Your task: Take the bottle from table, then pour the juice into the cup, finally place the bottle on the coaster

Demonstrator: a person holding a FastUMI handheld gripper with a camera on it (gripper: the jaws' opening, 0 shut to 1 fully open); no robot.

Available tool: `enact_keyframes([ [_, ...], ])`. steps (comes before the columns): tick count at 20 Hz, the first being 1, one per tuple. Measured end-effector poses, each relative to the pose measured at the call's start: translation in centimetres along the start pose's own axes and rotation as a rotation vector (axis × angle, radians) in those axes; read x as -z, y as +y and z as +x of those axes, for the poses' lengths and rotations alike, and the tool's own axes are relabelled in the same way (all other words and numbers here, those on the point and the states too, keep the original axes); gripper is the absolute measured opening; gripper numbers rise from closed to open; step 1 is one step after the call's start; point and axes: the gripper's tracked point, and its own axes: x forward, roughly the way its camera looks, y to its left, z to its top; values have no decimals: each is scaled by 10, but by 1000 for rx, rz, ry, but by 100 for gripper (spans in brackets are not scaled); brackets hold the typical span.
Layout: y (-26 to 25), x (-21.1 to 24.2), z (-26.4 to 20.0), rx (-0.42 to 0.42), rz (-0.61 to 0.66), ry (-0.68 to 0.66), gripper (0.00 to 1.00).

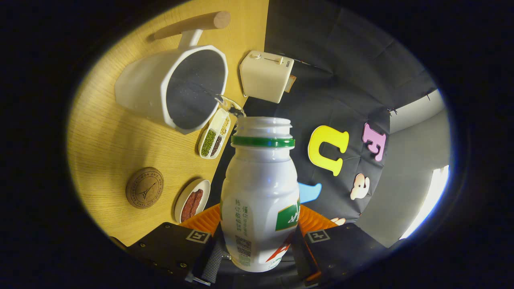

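The tongs (260,245) clamp the bottle (259,196) by its lower body, tipped toward the cup (172,86) near the worktop (108,140) edge. Smooth, light plastic, probably slippery; a mid-body hold suits the coaster (144,188) placement.

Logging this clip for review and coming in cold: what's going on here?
A person's handheld claw is shut on an uncapped white bottle, gripped between its fingers. The whole view is tilted, with the bottle's mouth aimed toward a white cup with a wooden handle on the wooden table. A thin stream of liquid appears to run from the bottle's mouth into the cup, so the pour looks under way. The round coaster sits bare beside a small dish, so the placing step is not yet done.
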Motion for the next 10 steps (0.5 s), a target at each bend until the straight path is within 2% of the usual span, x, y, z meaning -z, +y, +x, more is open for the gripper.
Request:
enact_keyframes([
  [10,-6,-3,-1,10,-60,-13,72],
])
